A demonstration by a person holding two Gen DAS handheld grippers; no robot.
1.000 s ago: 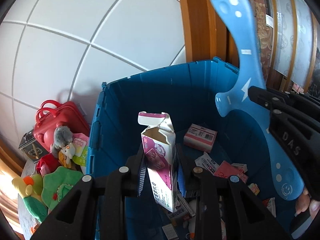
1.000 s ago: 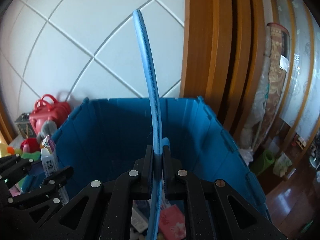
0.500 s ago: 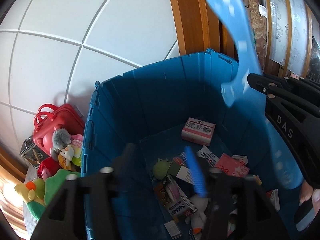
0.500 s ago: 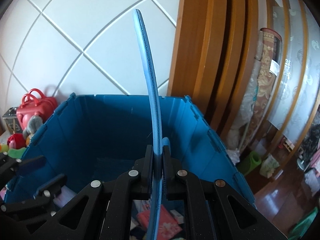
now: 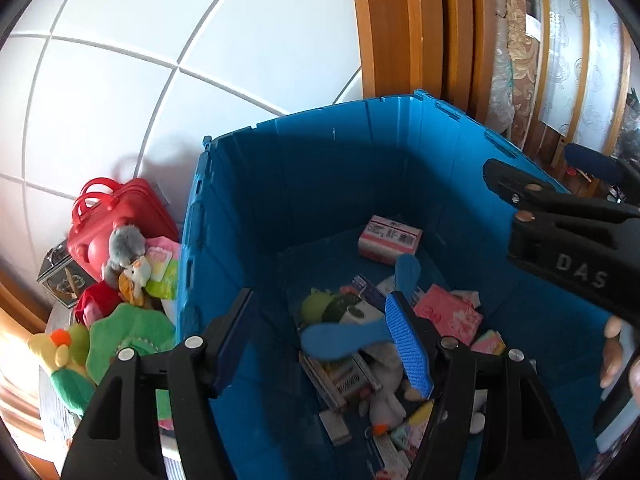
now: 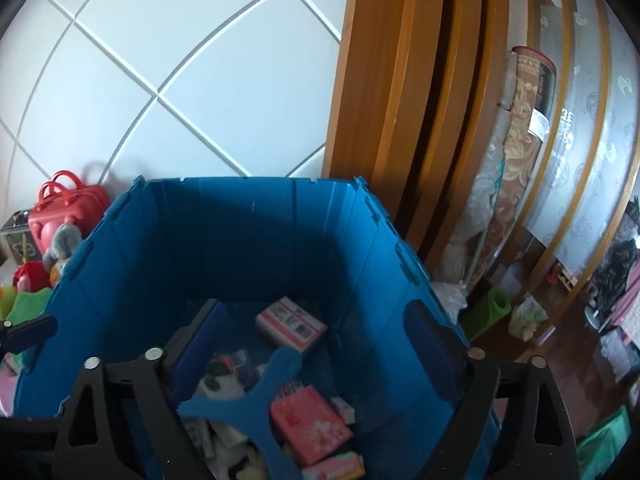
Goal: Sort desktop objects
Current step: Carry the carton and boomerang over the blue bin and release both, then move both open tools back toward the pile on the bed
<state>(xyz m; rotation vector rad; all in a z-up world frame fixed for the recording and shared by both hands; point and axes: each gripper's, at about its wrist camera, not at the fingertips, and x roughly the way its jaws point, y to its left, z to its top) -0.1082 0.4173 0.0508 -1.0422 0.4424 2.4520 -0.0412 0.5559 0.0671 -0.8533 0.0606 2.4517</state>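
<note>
A deep blue plastic bin (image 5: 344, 184) stands in front of both grippers; it also shows in the right wrist view (image 6: 248, 240). My left gripper (image 5: 320, 340) is open and empty above the bin. My right gripper (image 6: 316, 344) is open and empty above it too. A blue boomerang-shaped toy (image 6: 260, 400) lies on the pile inside the bin, and it shows blurred in the left wrist view (image 5: 352, 332). Under it lie a pink-and-white carton (image 5: 390, 238), a pink packet (image 6: 308, 424) and several small boxes.
A red toy case (image 5: 108, 220), a grey plush (image 5: 124, 244) and green plush toys (image 5: 124, 332) lie left of the bin. A white tiled wall (image 6: 180, 80) is behind it, and wooden door frames (image 6: 400, 100) stand to the right.
My left gripper opened and let the pink carton fall into the bin. My right gripper then opened and dropped the blue boomerang toy onto the pile.
</note>
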